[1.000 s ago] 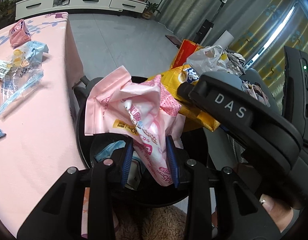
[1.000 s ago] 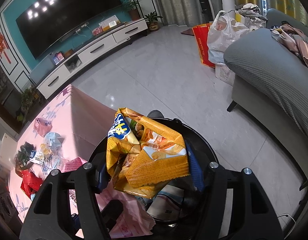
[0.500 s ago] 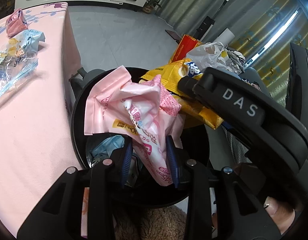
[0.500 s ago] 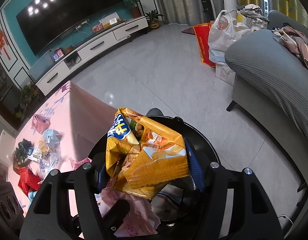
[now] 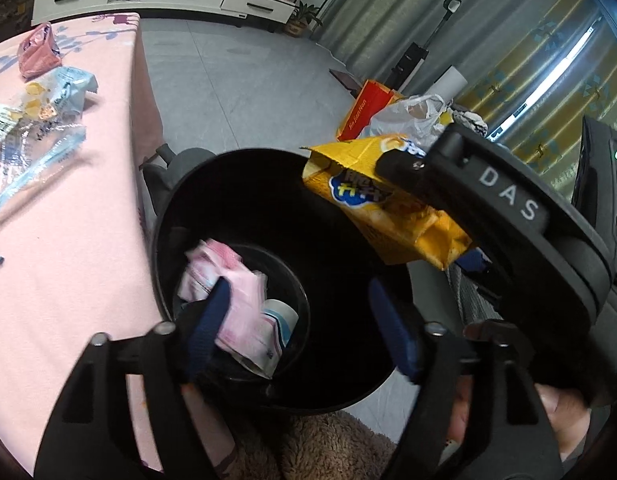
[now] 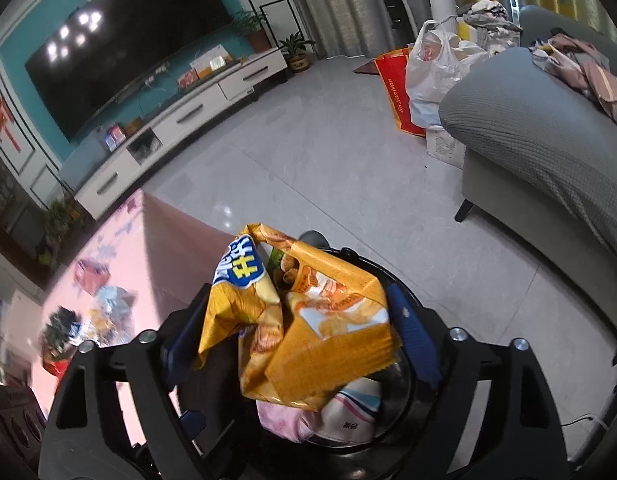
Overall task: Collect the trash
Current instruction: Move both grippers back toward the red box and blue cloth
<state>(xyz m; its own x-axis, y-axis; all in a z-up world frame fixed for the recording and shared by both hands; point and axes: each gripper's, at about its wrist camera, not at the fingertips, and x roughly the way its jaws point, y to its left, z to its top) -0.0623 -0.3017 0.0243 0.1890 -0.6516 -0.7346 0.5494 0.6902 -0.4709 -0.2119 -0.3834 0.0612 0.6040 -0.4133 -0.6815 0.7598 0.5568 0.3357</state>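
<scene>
Left wrist view looks down into the round black plastic trash bin [image 5: 292, 208], where the crumpled pink plastic wrapper [image 5: 232, 300] lies at the bottom, toward seven o'clock. The left gripper [image 5: 304, 324] hangs over the rim, its jaws opening with nothing between them. At three o'clock the right gripper [image 6: 300, 336] spreads its jaws too; the yellow crinkled chip bag [image 6: 308, 320] sits between its blue pads [image 6: 414, 340], above the bin.

Home living room, television [image 6: 120, 44], sofa [image 6: 548, 140]
</scene>
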